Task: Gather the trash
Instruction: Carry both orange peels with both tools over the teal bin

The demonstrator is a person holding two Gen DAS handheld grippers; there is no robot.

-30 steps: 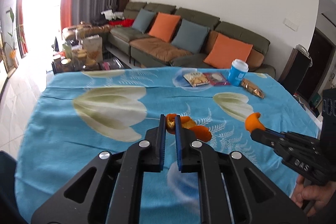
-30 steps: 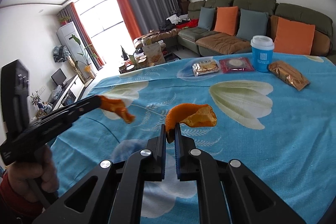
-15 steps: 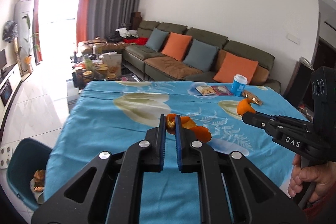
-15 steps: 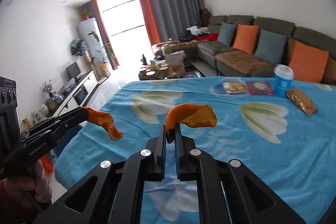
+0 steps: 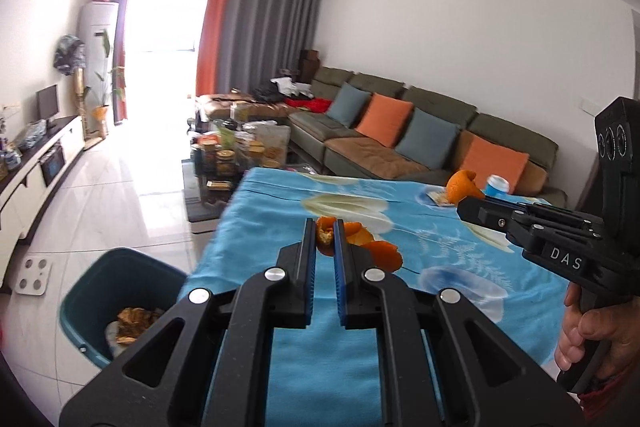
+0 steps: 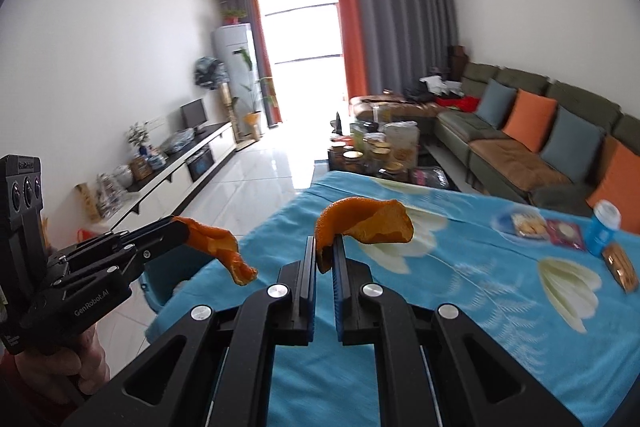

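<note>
My left gripper (image 5: 323, 227) is shut on a curled strip of orange peel (image 5: 360, 237) that trails off to the right of its fingers. My right gripper (image 6: 324, 245) is shut on a second, broader piece of orange peel (image 6: 368, 223). Both hover over the near left end of the blue flowered tablecloth (image 5: 360, 355). Each gripper shows in the other's view: the right gripper (image 5: 464, 201) with its peel (image 5: 460, 187), and the left gripper (image 6: 180, 227) with its peel (image 6: 220, 247). A dark green bin (image 5: 120, 291) stands on the floor left of the table, with scraps in its bottom.
At the table's far right lie a blue paper cup (image 6: 604, 227), a brown snack bag (image 6: 622, 267) and two flat snack packets (image 6: 528, 223). A cluttered coffee table (image 6: 380, 151) and a green sofa (image 6: 540, 131) stand beyond. White tiled floor lies left of the table.
Both grippers have swung left and risen with their peels still pinched. The table's left edge, the floor and the green bin have come into view.
</note>
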